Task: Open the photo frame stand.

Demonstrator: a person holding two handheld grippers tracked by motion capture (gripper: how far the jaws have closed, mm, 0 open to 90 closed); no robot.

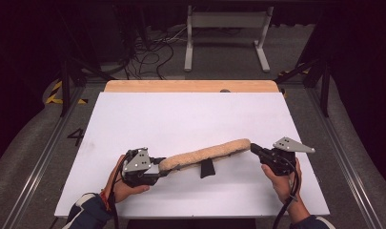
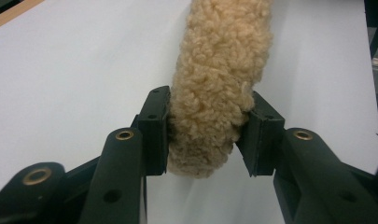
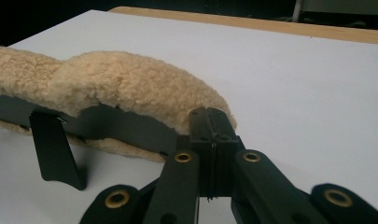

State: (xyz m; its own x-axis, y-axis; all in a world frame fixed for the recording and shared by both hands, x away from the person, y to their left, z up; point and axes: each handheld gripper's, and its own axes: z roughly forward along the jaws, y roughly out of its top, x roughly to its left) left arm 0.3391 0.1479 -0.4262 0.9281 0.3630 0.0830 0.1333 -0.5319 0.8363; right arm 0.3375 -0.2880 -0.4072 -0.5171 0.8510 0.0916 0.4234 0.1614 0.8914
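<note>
White board (image 1: 190, 119) is covering most of the wooden table (image 1: 190, 86), with dark floor and cables lying beyond it. Nearest the person, the left gripper (image 1: 157, 172) is pinching the near-left end of a long fleece pad (image 1: 205, 153); in the left gripper view its jaws are pressing into the wool from both sides, clamped on the fleece pad (image 2: 214, 93). At the pad's other end the right gripper (image 1: 254, 148) is meeting the tip. In the right gripper view its jaws are standing together, and they are probably nipping the pad's dark backing edge, though the contact itself is hard to make out.

Judging from this, the pick-up is done at both ends and the pad is being held stretched between the two tools; whatever straightening, turning or placing is meant is yet to come.

Its long axis is running from the left gripper up and away to the right gripper, slightly bowed, woolly side up. A black strap (image 1: 207, 168) is hanging from the pad's underside near its middle, reaching the board just beside it.
</note>
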